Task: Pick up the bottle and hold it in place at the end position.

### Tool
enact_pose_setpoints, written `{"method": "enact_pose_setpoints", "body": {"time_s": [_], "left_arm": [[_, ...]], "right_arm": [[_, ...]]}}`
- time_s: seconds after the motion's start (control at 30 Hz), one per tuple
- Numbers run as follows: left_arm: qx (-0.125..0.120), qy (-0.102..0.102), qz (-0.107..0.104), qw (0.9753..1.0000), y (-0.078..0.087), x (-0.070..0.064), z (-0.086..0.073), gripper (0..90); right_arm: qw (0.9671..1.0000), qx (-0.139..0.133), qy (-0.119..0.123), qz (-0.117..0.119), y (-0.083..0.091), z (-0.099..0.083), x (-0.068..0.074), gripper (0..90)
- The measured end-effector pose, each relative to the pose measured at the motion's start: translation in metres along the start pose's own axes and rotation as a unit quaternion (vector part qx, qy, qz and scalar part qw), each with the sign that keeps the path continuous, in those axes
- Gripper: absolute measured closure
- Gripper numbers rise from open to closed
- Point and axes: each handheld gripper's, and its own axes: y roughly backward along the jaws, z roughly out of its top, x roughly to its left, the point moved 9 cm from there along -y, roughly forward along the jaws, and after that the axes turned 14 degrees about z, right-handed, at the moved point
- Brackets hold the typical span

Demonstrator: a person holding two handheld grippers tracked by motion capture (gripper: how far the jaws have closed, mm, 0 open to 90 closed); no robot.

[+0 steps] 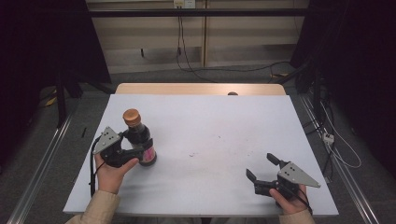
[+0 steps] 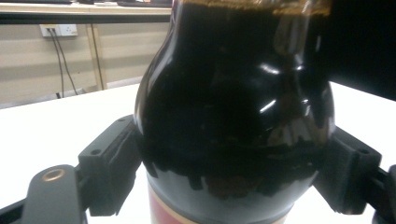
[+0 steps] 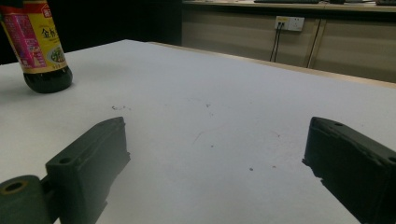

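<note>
A dark sauce bottle (image 1: 138,136) with an orange cap and red label is clamped upright by the left gripper (image 1: 133,147) on the table's (image 1: 205,121) left side; the right gripper (image 1: 262,169), well apart from the bottle, is held spread.

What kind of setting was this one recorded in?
Probably a lab or recording room, not a kitchen: a bare white table with dark curtains at both sides, cables trailing over the floor, and wall sockets behind. The left tool grips a bottle.
</note>
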Motion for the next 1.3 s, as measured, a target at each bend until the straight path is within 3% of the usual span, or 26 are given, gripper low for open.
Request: {"method": "enact_pose_setpoints", "body": {"time_s": [0.33, 1.3], "left_arm": [[0.0, -0.005, 0.004, 1.0, -0.0004, -0.0015, -0.0001, 25.1], [0.002, -0.013, 0.019, 0.9997, -0.0038, -0.004, 0.0022, 26.8]], "right_arm": [[1.0, 0.0, 0.0, 0.0, 0.0002, 0.0002, 0.0, 5.4], [1.0, -0.003, 0.004, 0.003, 0.0003, 0.002, 0.0006, 5.7]]}}
